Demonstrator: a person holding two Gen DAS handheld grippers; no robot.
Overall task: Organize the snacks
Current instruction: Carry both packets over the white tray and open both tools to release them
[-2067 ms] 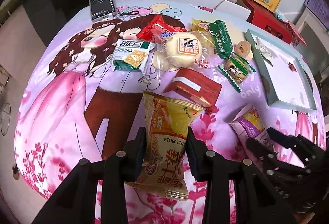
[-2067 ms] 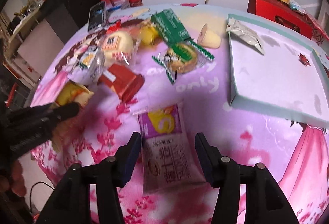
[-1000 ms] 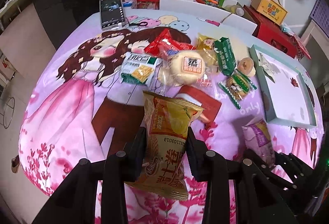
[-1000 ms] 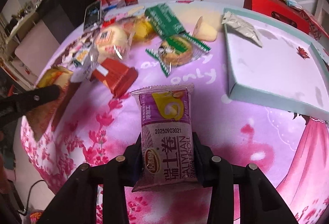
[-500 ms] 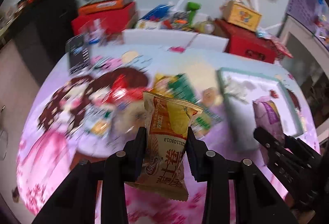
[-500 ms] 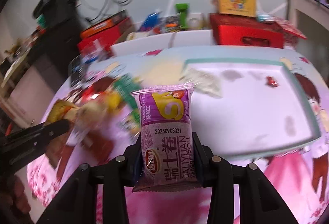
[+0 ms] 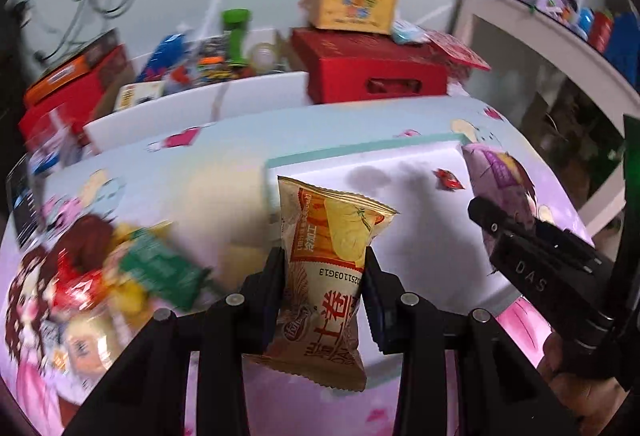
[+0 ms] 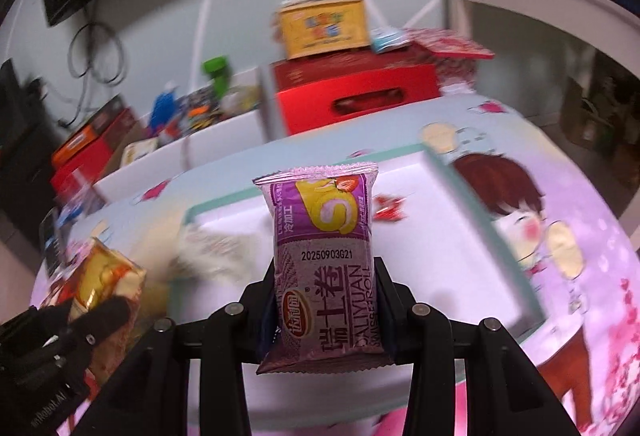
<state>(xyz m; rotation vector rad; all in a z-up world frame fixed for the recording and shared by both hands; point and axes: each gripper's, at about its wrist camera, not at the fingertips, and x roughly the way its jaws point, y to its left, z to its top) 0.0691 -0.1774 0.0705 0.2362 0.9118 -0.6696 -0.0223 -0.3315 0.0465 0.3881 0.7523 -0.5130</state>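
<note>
Snacks in sealed foil wrappers are the load here, one in each tool. A yellow-orange crinkled foil packet (image 7: 326, 272) stands upright at the lower centre of the left wrist view, pinched across its middle by the left gripper (image 7: 325, 296), whose jaws are clamped on it. In the right wrist view a purple foil Swiss-roll packet (image 8: 326, 264) stands at centre, squeezed the same way by the right gripper (image 8: 326, 312). Both packets hang in the air in front of a shallow white tray with a mint-green rim (image 7: 360, 149), which fills the middle right of the left wrist view and lies on a pink cartoon-print tablecloth (image 8: 600, 236). More wrapped snacks, blurred, lie in a loose heap (image 7: 132, 272) at the lower left of that view.

Each packet looks light, puffed with air and soft inside, so it likely crushes under a hard squeeze. The foil is probably slick, and a pinch on a crimped end seam alone could slip or tear. Holding across the padded middle, as both tools do, seems the safest grip. Setting them down flat in the tray is likely the step in hand.
</note>
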